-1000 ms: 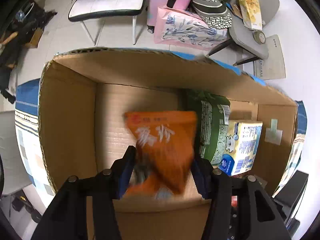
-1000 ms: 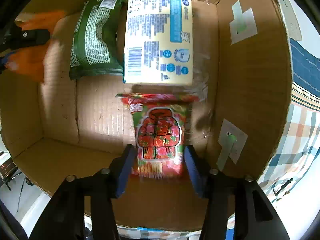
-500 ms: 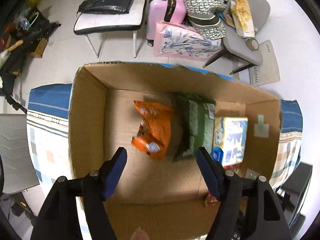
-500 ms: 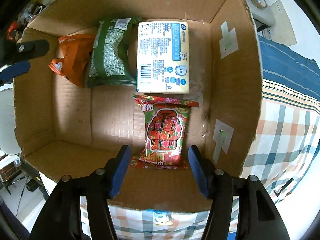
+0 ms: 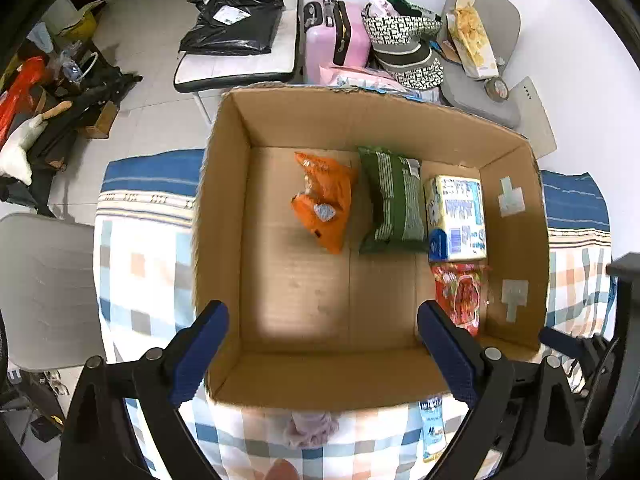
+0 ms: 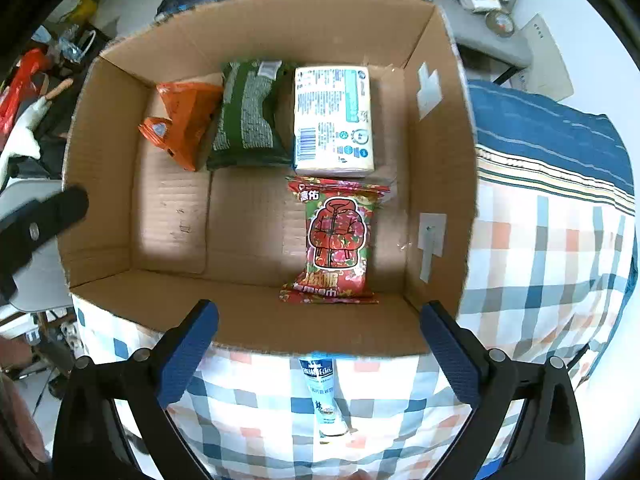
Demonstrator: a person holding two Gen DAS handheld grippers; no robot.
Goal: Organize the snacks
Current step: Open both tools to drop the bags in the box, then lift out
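Between grabs, four snacks boxed already

Both claws, left claw (image 5: 322, 354) and right claw (image 6: 318, 354), spread wide, holding nothing; next up probably the blue-white stick pack (image 6: 322, 392) on the bed, just outside the cardboard box (image 6: 248, 320) near edge.

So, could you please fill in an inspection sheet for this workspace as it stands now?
Surface: checked cloth under cardboard box.
Job's things: in the box, orange bag, green bag, pale boxed pack in a row; red packet in front. Blue-white sachet lies outside on the cloth.
Clutter: nothing seen.
Grippers: left gripper and right gripper open, empty.
Cables: nothing seen.
Surroundings: pink suitcase, black bag, grey chair.
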